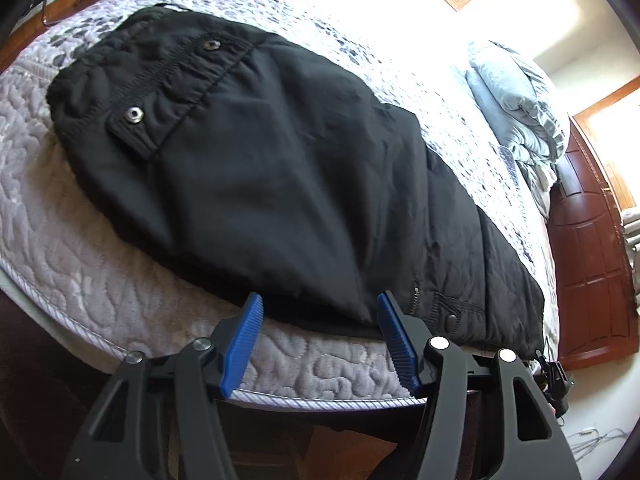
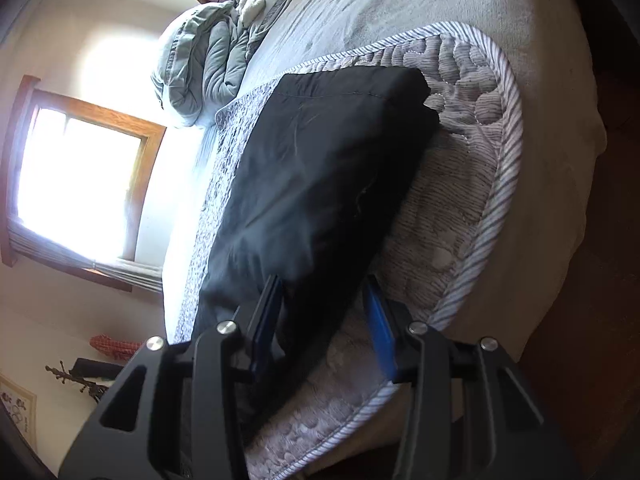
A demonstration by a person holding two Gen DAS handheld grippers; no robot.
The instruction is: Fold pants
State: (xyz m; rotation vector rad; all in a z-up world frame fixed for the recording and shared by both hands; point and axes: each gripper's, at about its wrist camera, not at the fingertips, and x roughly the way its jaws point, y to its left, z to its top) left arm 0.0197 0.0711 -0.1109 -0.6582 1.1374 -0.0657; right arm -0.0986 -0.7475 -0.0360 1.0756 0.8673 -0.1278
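I see the black pants (image 1: 280,168), matte woven cloth with a gathered waistband and metal snaps, lying flat on the quilted, stitched bedspread (image 1: 120,280). My left gripper (image 1: 320,312) stands open, its ribbed blue pads just short of the near hem. My right gripper (image 2: 324,300) is open too, with a fold of the pants between its pads, not pinched.

Quilted bed (image 1: 120,300) carries black pants (image 1: 260,168) and, seemingly, a bundled comforter (image 1: 516,108).
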